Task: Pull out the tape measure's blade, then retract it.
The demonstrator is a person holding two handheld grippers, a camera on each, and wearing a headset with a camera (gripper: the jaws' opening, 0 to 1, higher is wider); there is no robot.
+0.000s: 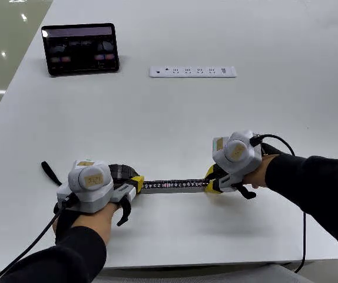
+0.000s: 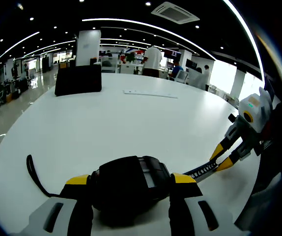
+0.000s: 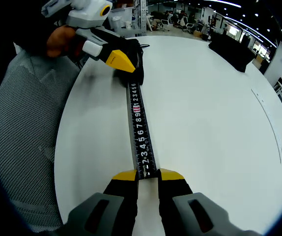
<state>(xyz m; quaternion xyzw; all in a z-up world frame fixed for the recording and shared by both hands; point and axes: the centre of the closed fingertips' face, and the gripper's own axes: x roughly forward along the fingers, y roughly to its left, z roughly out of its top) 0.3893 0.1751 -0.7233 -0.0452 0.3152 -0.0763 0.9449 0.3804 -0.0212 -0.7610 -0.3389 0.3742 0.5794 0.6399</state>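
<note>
A black tape measure case (image 1: 122, 174) (image 2: 128, 184) sits on the white table, with my left gripper (image 1: 135, 184) (image 2: 131, 179) shut on its sides. Its dark blade (image 1: 172, 186) (image 3: 140, 132) (image 2: 203, 171) with white numbers runs flat along the table to the right. My right gripper (image 1: 209, 181) (image 3: 147, 174) is shut on the blade's tip. A black wrist strap (image 1: 50, 172) (image 2: 33, 174) trails from the case to the left. In the right gripper view the case (image 3: 133, 61) lies at the far end of the blade.
A black tablet (image 1: 80, 48) stands at the far left of the table (image 1: 175, 118) and a white power strip (image 1: 192, 72) lies at the far middle. A grey mesh chair (image 3: 28, 137) sits at the near edge. Cables trail from both grippers.
</note>
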